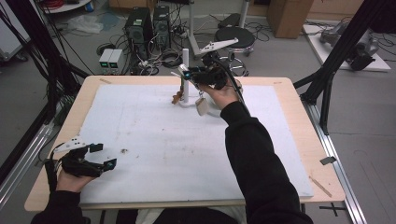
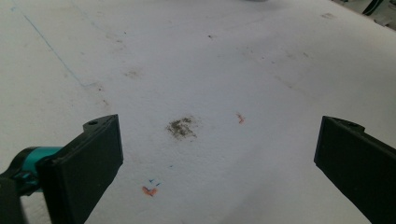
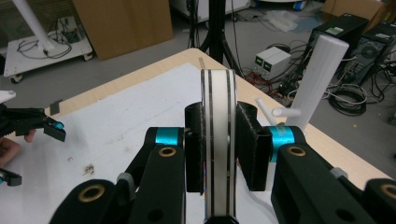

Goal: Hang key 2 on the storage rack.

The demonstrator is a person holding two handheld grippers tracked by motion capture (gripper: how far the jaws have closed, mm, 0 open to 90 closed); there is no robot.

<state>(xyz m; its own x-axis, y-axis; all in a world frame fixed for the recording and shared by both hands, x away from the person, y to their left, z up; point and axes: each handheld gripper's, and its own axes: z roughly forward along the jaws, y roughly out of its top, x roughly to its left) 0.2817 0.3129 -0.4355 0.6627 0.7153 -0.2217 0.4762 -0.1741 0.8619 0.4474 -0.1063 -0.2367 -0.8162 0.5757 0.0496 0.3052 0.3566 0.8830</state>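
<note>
the right tongs (image 3: 218,149) are clamped on a thin flat white piece with dark stripes along its edge (image 3: 217,140), held edge-on and upright between the two black pads. in the high view the same tongs (image 1: 198,74) sit up at the far side of the desk (image 1: 299,140), right next to a white peg stand (image 1: 185,77) that rises from the white sheet (image 1: 154,140). a pale tag-like thing (image 1: 202,106) hangs just below the hand there, looks like the held piece, though it's too small to be sure. a little brown thing (image 1: 176,98) hangs off the stand's near side, low down. from the right gripper view the stand (image 3: 320,79) is just beyond and to the right of the striped piece, with short pegs sticking out of it, not touching as far as i can tell.

the left tongs (image 1: 100,156) are resting at the near left corner of the sheet, well apart from all that. jaws spread wide with nothing between them; in the left gripper view you just see the sheet with a brownish smudge (image 2: 182,127) and a couple of orange marks (image 2: 149,190) between them.
</note>
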